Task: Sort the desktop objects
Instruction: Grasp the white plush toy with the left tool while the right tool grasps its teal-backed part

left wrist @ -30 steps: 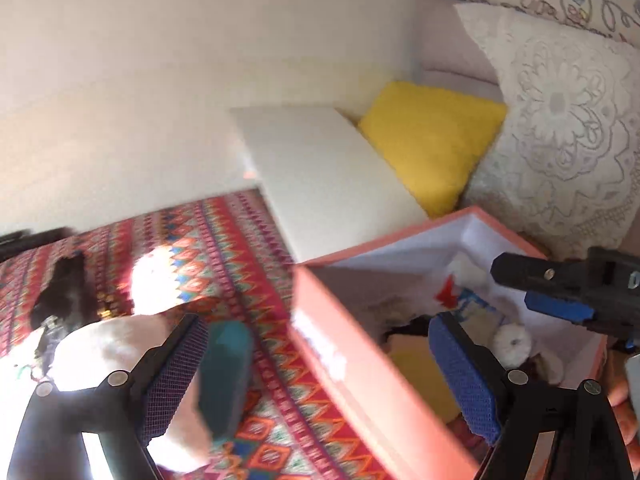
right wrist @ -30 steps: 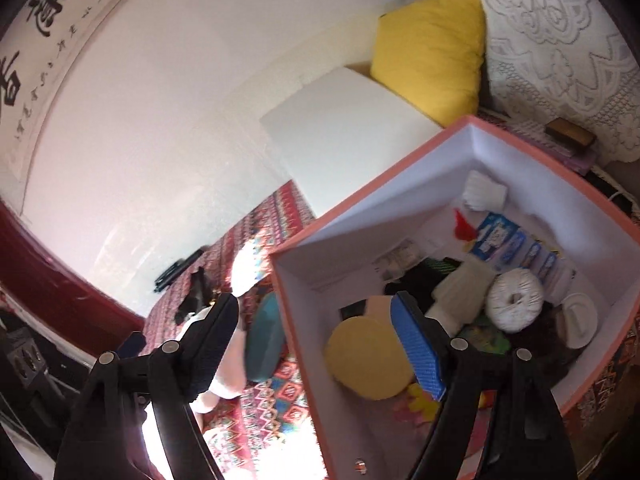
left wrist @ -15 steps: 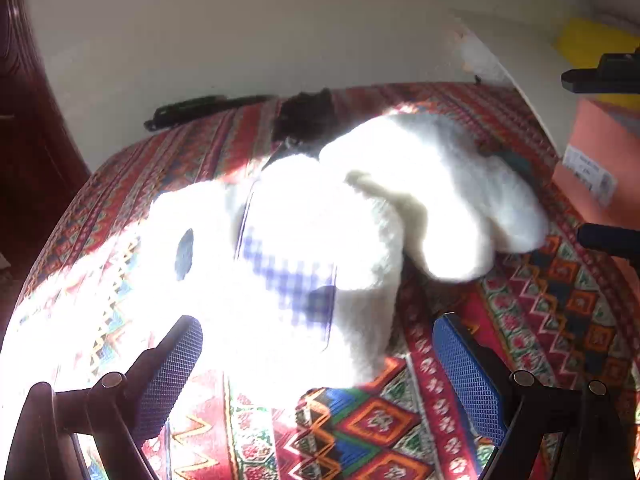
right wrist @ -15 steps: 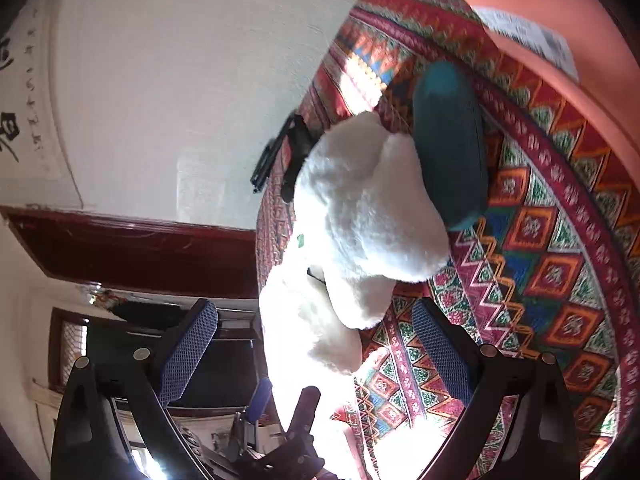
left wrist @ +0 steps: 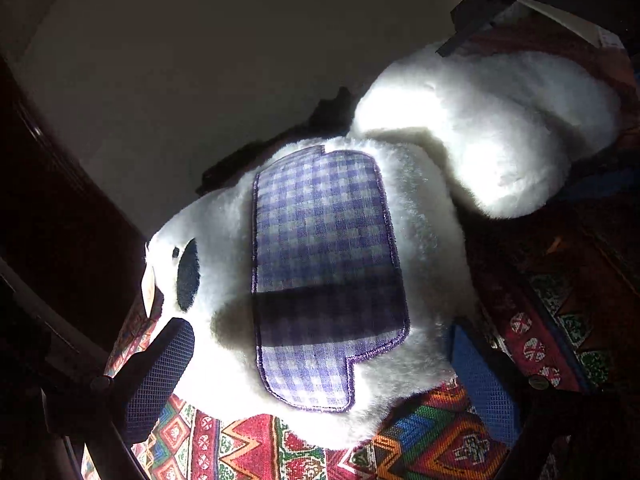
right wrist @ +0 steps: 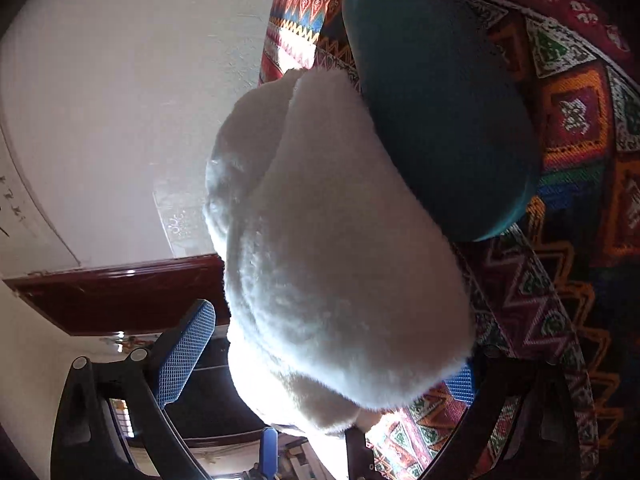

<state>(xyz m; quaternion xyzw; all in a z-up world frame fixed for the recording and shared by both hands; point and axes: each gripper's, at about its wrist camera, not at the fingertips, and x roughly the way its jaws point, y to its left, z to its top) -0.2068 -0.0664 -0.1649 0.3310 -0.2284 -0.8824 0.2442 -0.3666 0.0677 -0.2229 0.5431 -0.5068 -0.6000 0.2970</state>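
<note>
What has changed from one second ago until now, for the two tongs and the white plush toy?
Both tongs left the orange box and moved in on the white plush toy. The left tongs now straddle its body with the checked patch; the right tongs straddle a limb. Both are open; nothing is gripped yet. The toy and the teal case remain on the patterned cloth.

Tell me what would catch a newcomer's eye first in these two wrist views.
The big white plush toy fills both views, lying on the bright patterned cloth; its purple checked patch sits dead centre in the left wrist view. Both the left gripper and the right gripper straddle it with jaws open. A teal oval case lies beside the toy, at the top of the right wrist view.
</note>
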